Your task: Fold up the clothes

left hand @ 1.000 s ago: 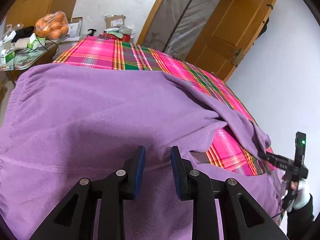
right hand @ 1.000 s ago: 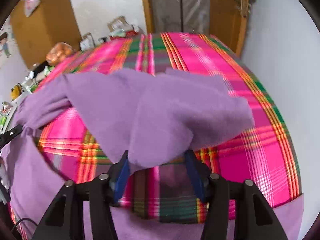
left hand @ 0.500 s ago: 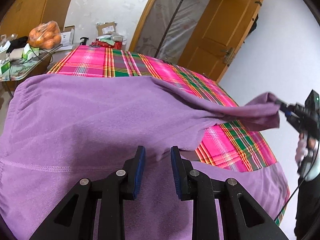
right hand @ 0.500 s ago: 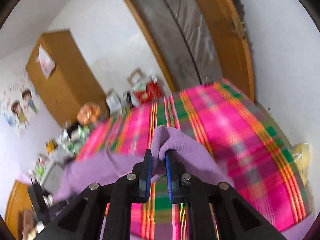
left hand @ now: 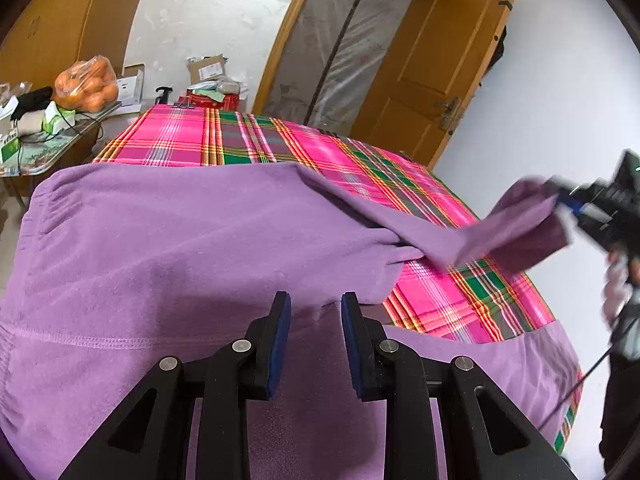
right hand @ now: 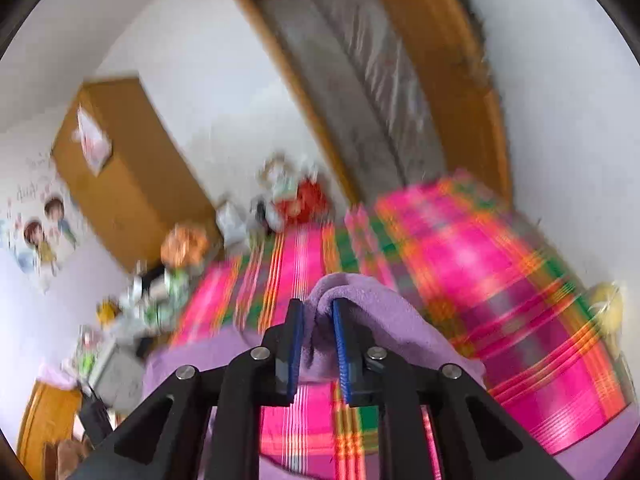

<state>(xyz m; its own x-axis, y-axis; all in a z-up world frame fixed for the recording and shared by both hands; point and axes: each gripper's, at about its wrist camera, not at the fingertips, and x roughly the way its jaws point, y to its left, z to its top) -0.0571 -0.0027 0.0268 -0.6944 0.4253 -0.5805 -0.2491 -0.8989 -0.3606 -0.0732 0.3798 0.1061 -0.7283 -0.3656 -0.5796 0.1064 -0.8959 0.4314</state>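
Right claw [right hand: 316,312] opening around purple garment [right hand: 384,316]

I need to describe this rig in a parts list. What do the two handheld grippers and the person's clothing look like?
Both the left gripper and the right gripper have black angular frames with silver bolts and flat blue pads. In the left wrist view, the right gripper trails a thin black cable, and the person wears a dark sleeve.
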